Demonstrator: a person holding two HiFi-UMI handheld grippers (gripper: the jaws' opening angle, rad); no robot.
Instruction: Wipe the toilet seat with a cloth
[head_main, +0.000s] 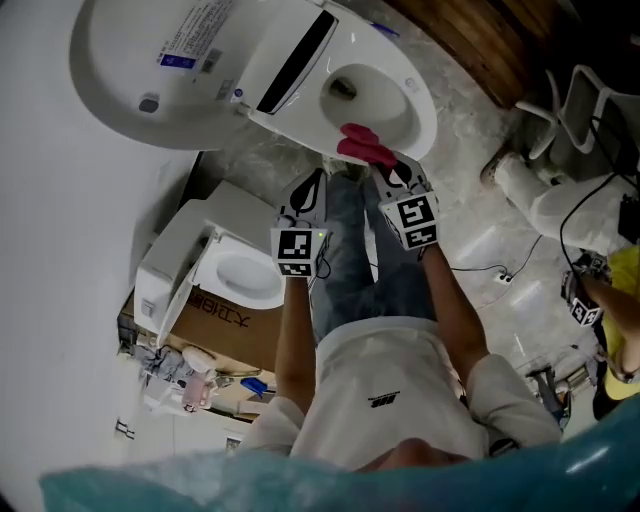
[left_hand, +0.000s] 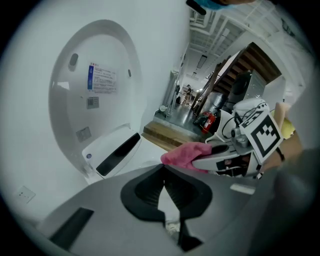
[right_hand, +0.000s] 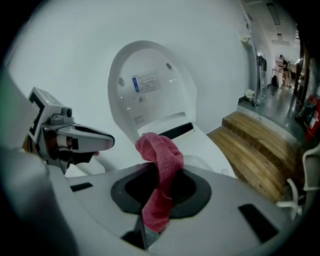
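Toilet seat (head_main: 420, 112) beneath; right gripper (head_main: 392, 166) grips cloth (head_main: 362, 146), seemingly touching.

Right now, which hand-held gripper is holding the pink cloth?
The right hand-held gripper: the pink terry cloth is pinched in its jaws. The left hand-held gripper holds nothing.

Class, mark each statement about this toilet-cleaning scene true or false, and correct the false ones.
1. The toilet lid is raised. True.
2. The left gripper holds the cloth. False: its jaws are together on nothing, and the right gripper clamps the cloth.
3. The cloth is pink. True.
4. The cloth is draped over the toilet lid. False: it hangs from the right gripper's jaws near the front edge of the toilet seat.
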